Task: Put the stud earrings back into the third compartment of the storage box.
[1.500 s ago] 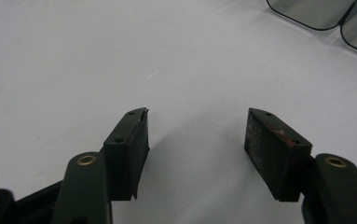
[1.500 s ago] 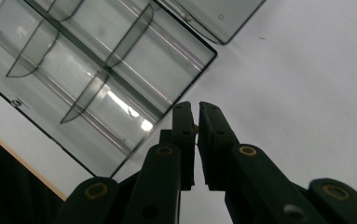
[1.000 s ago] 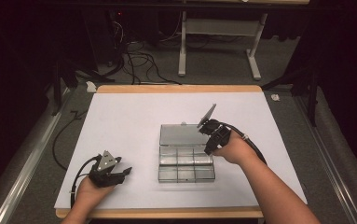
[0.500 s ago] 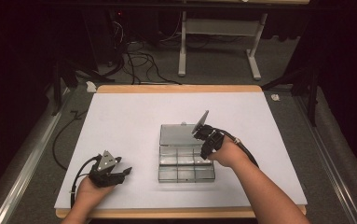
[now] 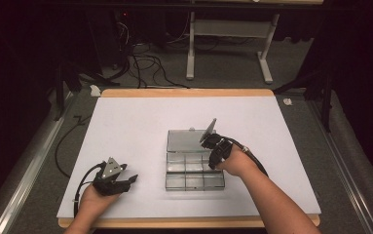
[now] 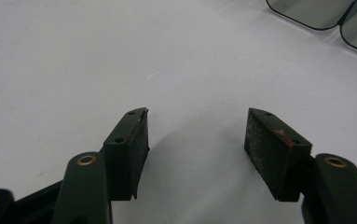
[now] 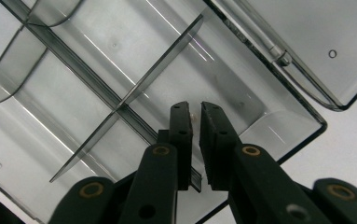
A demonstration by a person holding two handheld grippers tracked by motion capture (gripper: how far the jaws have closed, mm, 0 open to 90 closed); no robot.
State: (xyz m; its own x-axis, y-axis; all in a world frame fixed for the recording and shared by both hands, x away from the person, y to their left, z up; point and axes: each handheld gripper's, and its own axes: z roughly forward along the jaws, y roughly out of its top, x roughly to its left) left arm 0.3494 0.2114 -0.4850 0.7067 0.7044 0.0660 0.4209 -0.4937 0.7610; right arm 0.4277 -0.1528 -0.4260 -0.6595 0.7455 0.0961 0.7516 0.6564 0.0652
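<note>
Left gripper (image 5: pixel 112 181) rests on the white table (image 5: pixel 135 126), jaws apart, nothing between; clear compartment box (image 5: pixel 194 168) lies mid-table, lid open, partly hidden by right gripper (image 7: pixel 195 116); jaws just opening, narrow gap; small pale speck between them, indistinct

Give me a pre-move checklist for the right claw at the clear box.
1. Lid of the clear box open: ok.
2. Right claw over a compartment: ok.
3. Right claw released: cannot tell; jaws have just been opening, narrow gap, a small pale speck between the tips.
4. Compartments bare: ok where visible.
5. Left claw open, empty, away from the box on the table: ok.
</note>
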